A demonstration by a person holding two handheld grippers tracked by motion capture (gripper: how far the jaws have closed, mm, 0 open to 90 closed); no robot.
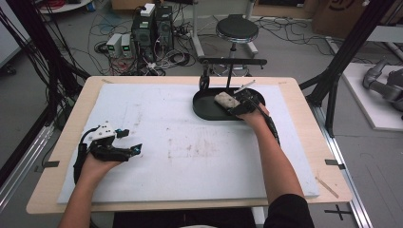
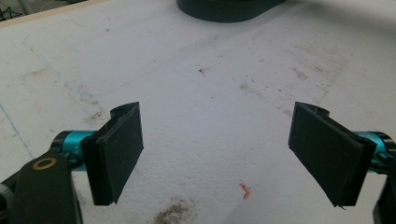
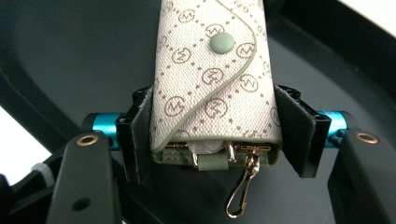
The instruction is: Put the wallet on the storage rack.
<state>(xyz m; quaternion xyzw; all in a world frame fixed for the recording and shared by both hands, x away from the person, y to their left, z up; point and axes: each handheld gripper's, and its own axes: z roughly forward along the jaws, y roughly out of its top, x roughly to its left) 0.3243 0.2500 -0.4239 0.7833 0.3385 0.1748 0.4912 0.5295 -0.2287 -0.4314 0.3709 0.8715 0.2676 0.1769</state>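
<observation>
Right gripper (image 3: 212, 140): jaws clamping a monogrammed key pouch (image 3: 212, 79) over the black tray (image 1: 209, 107), far right of the desk (image 1: 71, 114). Risk: dangling clasp (image 3: 243, 186) snagging the tray. Left gripper (image 2: 215, 154): jaws gaping, holding nothing, near left.

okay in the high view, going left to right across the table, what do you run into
Left claw, held open over the white mat → black tray → patterned pouch over the tray → right claw shut on the pouch.
</observation>
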